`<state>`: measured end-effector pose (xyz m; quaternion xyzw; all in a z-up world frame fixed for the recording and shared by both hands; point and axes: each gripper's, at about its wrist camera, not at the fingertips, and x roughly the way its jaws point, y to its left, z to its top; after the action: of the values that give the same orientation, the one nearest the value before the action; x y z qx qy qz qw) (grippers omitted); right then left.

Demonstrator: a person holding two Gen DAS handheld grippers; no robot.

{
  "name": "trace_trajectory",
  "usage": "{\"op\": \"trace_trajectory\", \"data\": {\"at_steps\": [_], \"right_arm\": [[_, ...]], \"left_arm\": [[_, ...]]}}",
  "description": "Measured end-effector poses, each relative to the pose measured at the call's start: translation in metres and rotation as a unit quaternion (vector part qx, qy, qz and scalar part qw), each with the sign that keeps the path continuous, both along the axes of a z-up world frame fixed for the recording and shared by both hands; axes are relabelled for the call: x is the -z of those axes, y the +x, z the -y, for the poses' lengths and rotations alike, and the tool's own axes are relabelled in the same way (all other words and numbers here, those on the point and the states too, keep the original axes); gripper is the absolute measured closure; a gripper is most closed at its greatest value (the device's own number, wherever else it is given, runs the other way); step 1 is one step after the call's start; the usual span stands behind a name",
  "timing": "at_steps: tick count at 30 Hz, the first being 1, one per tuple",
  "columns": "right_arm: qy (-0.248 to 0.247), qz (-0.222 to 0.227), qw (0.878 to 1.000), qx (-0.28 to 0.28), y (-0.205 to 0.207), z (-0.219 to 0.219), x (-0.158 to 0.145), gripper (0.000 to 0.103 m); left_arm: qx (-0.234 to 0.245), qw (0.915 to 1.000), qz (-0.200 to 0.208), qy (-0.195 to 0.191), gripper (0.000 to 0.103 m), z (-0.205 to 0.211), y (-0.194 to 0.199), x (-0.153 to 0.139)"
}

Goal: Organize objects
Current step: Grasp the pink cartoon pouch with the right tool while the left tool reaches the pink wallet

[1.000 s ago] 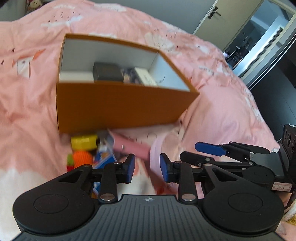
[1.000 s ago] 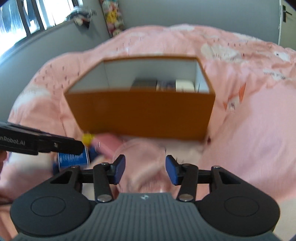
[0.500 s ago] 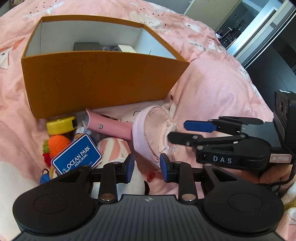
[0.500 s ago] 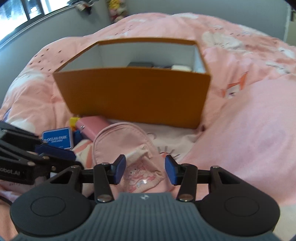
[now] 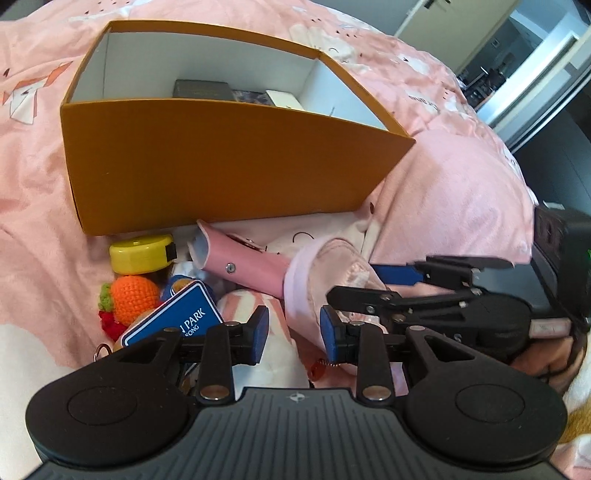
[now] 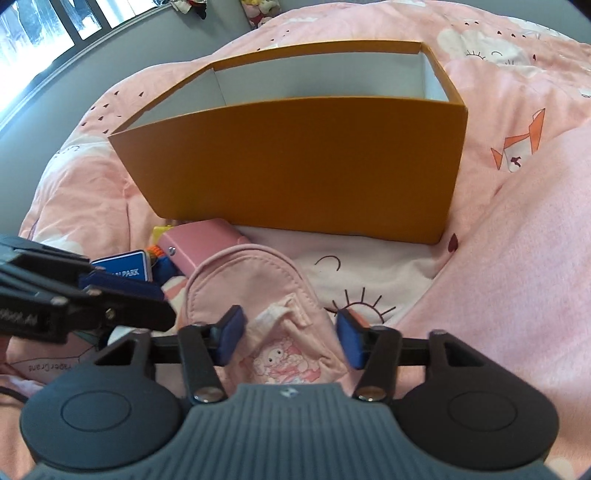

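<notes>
- A soft pink pouch (image 6: 266,295) with a cartoon print lies on the bed just in front of the orange box (image 6: 295,162).
- The right tongs (image 6: 288,341) straddle it, jaws apart; the left tongs (image 5: 291,334) are open too.
- Pink bedding (image 6: 517,258); a window at the back.

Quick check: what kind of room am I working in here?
Most likely a bedroom: the orange box sits on a soft pink printed duvet, with a window behind and a doorway to one side.

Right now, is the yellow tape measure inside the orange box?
No, the yellow tape measure lies on the bedspread outside the orange box, against its front wall.
</notes>
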<state>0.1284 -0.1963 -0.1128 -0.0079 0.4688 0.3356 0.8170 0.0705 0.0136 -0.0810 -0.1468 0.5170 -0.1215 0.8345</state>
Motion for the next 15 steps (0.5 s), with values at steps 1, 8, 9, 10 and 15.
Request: {"op": "trace_trajectory", "data": {"at_steps": [1, 8, 9, 10, 15], "right_arm": [[0.001, 0.002, 1.0, -0.001, -0.002, 0.001, -0.002, 0.055], [0.004, 0.044, 0.997, 0.056, -0.01, 0.017, -0.023, 0.066], [0.004, 0.048, 0.996, 0.075, -0.008, 0.023, -0.026, 0.066], [0.004, 0.051, 0.994, 0.095, -0.005, 0.028, -0.028, 0.066], [0.011, 0.024, 0.99, 0.138, 0.006, 0.045, -0.016, 0.065]], "left_arm": [[-0.004, 1.0, -0.002, -0.002, 0.066, -0.001, 0.001, 0.0], [-0.046, 0.9986, -0.02, -0.016, 0.06, -0.003, 0.018, 0.005], [-0.052, 0.9983, -0.022, -0.01, 0.06, -0.002, 0.021, 0.006], [-0.058, 0.998, -0.024, -0.006, 0.06, -0.001, 0.023, 0.006], [-0.095, 0.9944, -0.046, 0.002, 0.06, 0.003, 0.037, 0.012]]}}
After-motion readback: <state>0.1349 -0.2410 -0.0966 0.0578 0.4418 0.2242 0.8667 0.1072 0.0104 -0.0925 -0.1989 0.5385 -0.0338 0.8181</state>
